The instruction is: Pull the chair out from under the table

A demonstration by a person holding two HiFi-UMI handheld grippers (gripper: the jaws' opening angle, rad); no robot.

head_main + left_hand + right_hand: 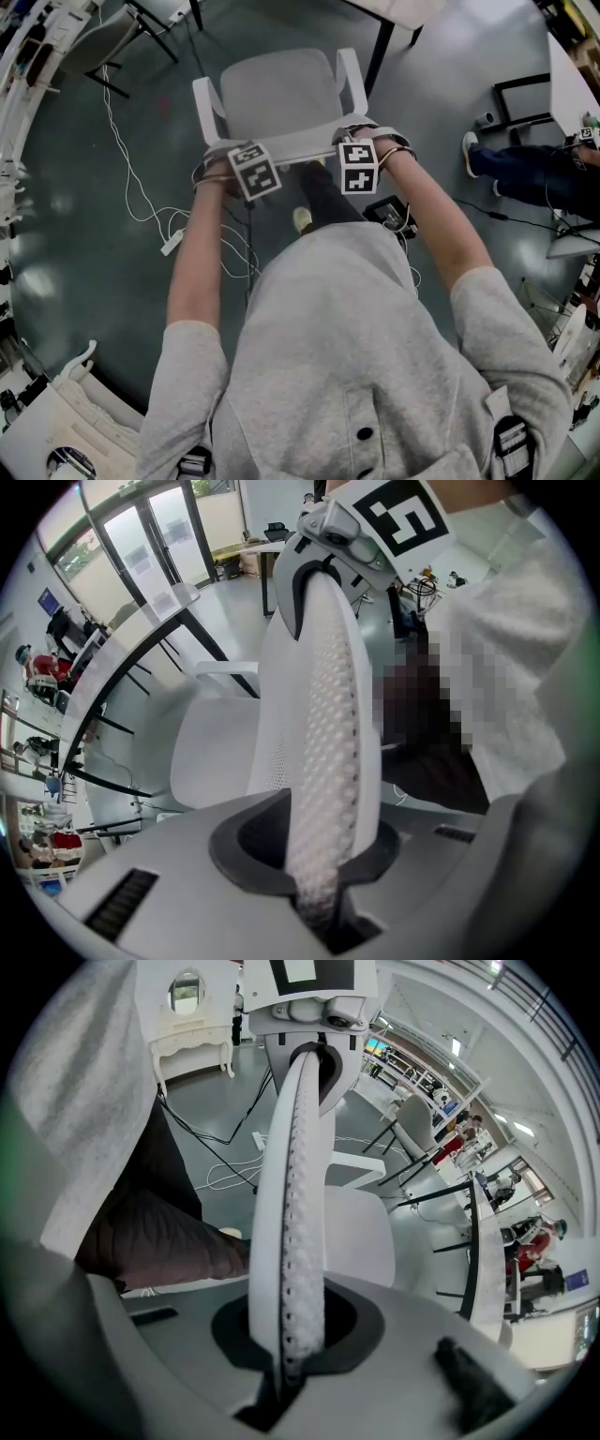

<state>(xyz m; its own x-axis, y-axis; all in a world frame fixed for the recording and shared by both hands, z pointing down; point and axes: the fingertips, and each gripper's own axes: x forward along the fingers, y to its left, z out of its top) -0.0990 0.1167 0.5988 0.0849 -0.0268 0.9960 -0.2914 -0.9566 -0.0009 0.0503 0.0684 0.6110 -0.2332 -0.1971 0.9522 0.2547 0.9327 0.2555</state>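
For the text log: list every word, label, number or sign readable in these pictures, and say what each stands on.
No readable words or numbers anywhere.
Left cube: black-and-white square pattern only, no letters.
Right cube: the same kind of pattern, no letters.
Chair: no print shows.
Far desks and walls in both gripper views: anything printed there is too small to read.
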